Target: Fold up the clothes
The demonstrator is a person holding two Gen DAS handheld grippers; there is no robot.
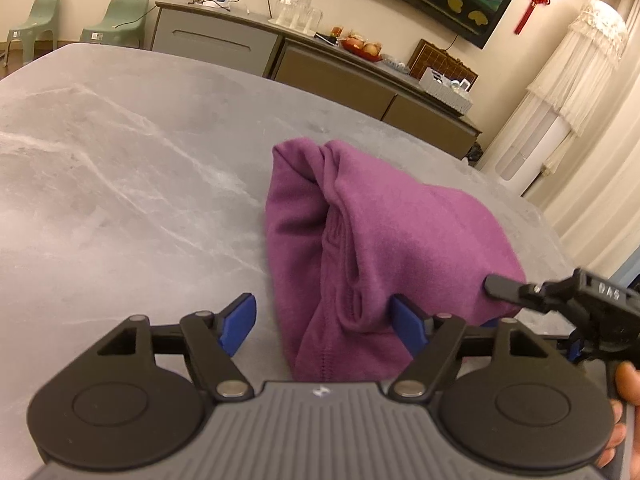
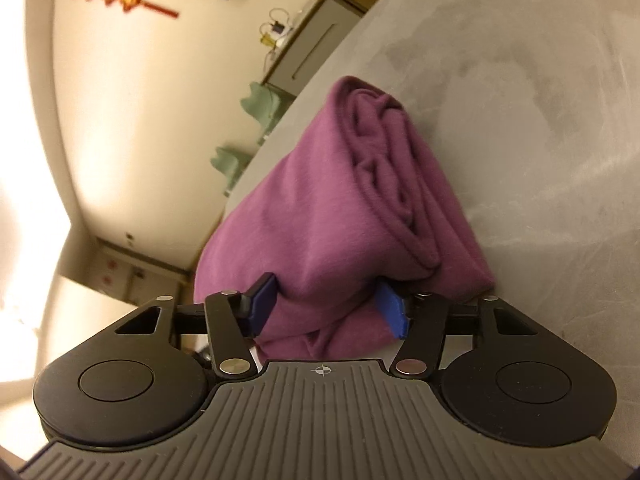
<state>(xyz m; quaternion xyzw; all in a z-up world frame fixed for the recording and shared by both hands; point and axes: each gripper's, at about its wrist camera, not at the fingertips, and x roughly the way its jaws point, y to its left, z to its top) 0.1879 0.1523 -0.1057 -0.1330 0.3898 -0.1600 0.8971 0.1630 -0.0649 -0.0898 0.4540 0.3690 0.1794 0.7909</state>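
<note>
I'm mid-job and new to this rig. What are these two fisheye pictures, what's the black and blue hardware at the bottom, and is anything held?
No robot arm here: a person carries a two-finger gripper in each hand, and each gripper has a camera looking along its fingers.

The left wrist view shows the left gripper with its blue-padded fingers spread wide around the near end of the purple garment, not squeezing it. The black tool coming in from the right is the right gripper.

The right wrist view is tilted sideways. There the right gripper has its pads pressed into a thick bundle of the same purple garment, so it appears to be gripping it.

The garment lies folded into a bundle on the grey marbled table.
</note>
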